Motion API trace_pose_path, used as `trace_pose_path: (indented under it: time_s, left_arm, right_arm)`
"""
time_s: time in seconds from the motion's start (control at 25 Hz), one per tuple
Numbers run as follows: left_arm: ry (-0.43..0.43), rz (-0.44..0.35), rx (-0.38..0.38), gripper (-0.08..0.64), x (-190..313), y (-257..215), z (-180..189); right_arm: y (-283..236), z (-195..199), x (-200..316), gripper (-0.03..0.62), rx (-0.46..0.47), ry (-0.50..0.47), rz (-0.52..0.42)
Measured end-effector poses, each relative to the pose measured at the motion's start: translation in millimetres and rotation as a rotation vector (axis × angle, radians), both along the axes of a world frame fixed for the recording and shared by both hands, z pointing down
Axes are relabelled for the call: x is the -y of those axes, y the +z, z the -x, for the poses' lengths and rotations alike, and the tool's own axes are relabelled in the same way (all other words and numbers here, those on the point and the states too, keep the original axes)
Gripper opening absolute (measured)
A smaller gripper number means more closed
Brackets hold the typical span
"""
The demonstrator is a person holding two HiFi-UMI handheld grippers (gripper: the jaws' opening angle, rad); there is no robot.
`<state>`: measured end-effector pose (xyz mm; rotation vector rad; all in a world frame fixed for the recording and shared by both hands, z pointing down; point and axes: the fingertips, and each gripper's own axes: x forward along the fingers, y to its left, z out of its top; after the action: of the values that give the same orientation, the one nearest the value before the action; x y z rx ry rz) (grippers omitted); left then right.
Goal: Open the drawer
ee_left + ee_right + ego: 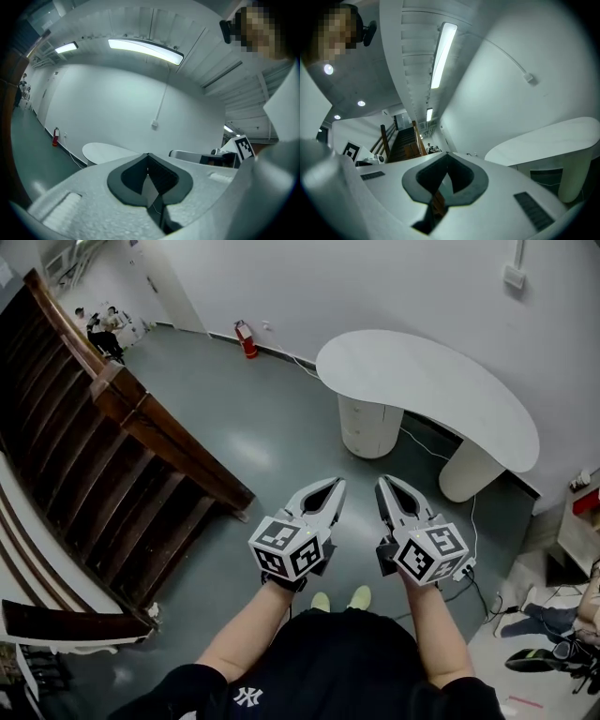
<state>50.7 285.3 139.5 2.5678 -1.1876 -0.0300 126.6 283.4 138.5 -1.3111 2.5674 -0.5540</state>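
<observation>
A white curved desk [422, 390] stands ahead on the grey floor. Under its left end is a round white drawer unit [370, 427] with horizontal seams, all flush. My left gripper [336, 482] and right gripper [384, 481] are held side by side at waist height, well short of the desk, pointing towards it. Both have their jaws closed tip to tip with nothing between them. In the left gripper view the left gripper [148, 154] faces the desk top [105, 152]. From the right gripper view, the right gripper [447, 153] has the desk [548, 140] on its right.
A dark wooden staircase [112, 456] with a heavy handrail runs along the left. A round white leg [469, 470] holds the desk's right end, with a cable on the floor beside it. Shoes and clutter [553, 634] lie at right. A fire extinguisher [247, 339] stands by the far wall.
</observation>
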Motion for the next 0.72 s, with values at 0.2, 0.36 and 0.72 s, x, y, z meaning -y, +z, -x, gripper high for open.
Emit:
trace_pose_path:
  time_s: [0.2,0.36,0.72]
  left_arm:
    - [-0.029,-0.015,0.009,0.009,19,0,8]
    - [-0.059,0.003,0.019,0.009,22,9,10]
    - [-0.085,0.027,0.033,0.009,49,23,3]
  right_arm:
    - [3,-18,14,0.015,0.015,0.039,0.0]
    - [14,-28,16,0.016,0.022,0.035,0.022]
    - [30,-40,47,0.017,0.043,0.027,0.056]
